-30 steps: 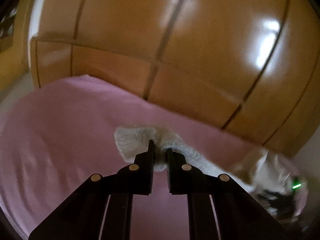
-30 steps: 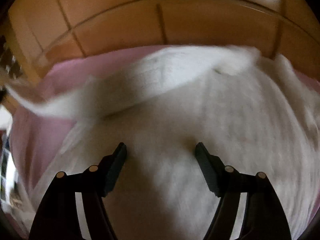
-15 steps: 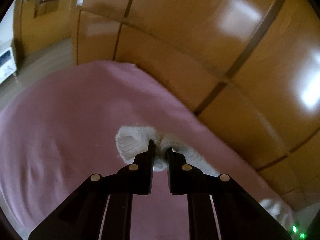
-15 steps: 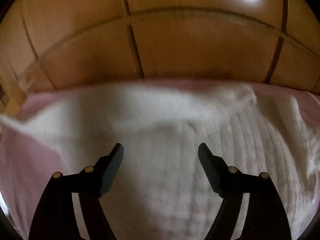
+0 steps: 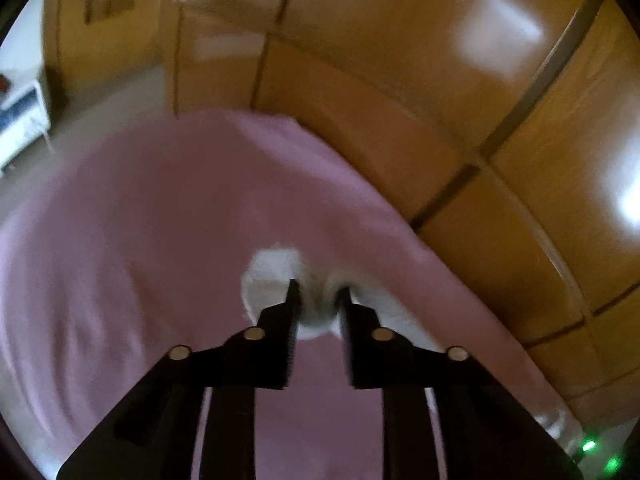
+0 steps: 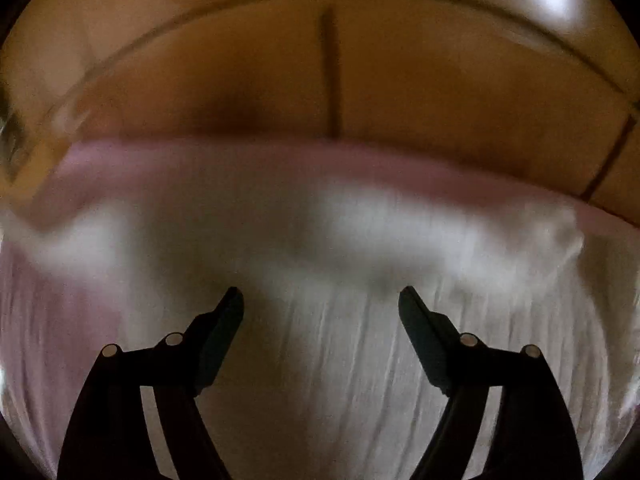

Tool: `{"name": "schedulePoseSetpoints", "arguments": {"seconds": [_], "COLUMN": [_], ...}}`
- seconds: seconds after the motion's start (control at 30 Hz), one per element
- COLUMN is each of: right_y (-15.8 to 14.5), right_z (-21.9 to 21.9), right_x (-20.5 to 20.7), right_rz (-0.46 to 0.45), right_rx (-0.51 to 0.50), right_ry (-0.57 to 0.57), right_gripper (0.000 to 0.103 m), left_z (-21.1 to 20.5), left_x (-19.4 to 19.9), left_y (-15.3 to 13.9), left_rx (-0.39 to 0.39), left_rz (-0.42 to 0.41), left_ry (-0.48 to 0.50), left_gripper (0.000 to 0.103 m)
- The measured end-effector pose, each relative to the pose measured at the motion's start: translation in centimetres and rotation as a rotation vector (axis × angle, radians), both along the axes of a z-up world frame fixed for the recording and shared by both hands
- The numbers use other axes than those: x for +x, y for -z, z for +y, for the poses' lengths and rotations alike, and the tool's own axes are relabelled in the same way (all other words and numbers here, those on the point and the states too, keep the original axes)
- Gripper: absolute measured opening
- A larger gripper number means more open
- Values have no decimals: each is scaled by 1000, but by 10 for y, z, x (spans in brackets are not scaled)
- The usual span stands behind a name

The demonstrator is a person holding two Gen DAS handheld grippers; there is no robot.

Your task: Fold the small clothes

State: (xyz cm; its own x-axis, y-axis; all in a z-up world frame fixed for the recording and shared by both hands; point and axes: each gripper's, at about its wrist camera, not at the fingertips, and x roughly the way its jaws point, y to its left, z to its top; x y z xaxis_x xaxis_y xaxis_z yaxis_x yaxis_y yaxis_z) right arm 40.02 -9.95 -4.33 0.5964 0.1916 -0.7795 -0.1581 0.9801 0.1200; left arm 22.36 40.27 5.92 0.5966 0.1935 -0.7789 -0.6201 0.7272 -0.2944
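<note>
- The white knit garment [image 6: 360,340] lies spread on the pink sheet [image 6: 248,164]; in the right wrist view its ribbed cloth fills the lower frame, and its far edge is blurred by motion; one end of it, a cuff-like part [image 5: 276,276], shows in the left wrist view, bunched and lifted a little above the sheet
- The left gripper [image 5: 318,296] has its fingers drawn close, with the garment's end between the tips; they are narrowly apart rather than fully pressed together, and cloth fills the gap; more white knit trails off to the right of this gripper, behind its right finger
- The right gripper [image 6: 320,300] is spread wide, its fingers well apart, over the middle of the garment; whether the tips touch the cloth cannot be told
- Beyond the garment the pink sheet runs to its far edge; behind that stands a glossy wooden wardrobe [image 5: 460,100], with bright reflections on its panels
- Far left of the garment, past the sheet's edge, is a white cabinet [image 5: 20,116] on the floor
</note>
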Motion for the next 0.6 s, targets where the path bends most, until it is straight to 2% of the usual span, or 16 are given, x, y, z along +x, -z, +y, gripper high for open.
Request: {"name": "schedulePoseSetpoints", "arguments": {"seconds": [0.03,0.07,0.13,0.2,0.27,0.33,0.43,0.53,0.6], "right_y": [-6,-13,-19,-17,-8,4,15,16,12], "right_z": [-9,-22,-34,-42,-51,-66,-78,-97,-119], "right_x": [9,15,12,1,-17,-44,-87,-140,-176], "right_rz": [-18,-40,-78,-89,-74,-43,-15,-16,-23], "right_rx": [65,135,170,162,116,98,77,53,20], "right_ry": [75,162,268,265,247,217,196,186,198], "right_gripper": [82,84,90,91,92,92,93,94,96], "left_z": [2,6,14,18,15,3,-40,-94,-138], "left_x": [-2,-7,-16,-25,-38,-52,-70,-100,-127], "left_y": [-4,-7,-8,1,15,30,56,74,84], "left_rx": [23,46,65,55,-7,-71,-132,-200,-278], "left_rz": [9,17,14,25,18,-8,-12,-43,-78], "left_ry": [-27,-65,-96,-93,-53,24,215,445,623], "left_gripper": [42,61,66,66,66,66,66,66,66]}}
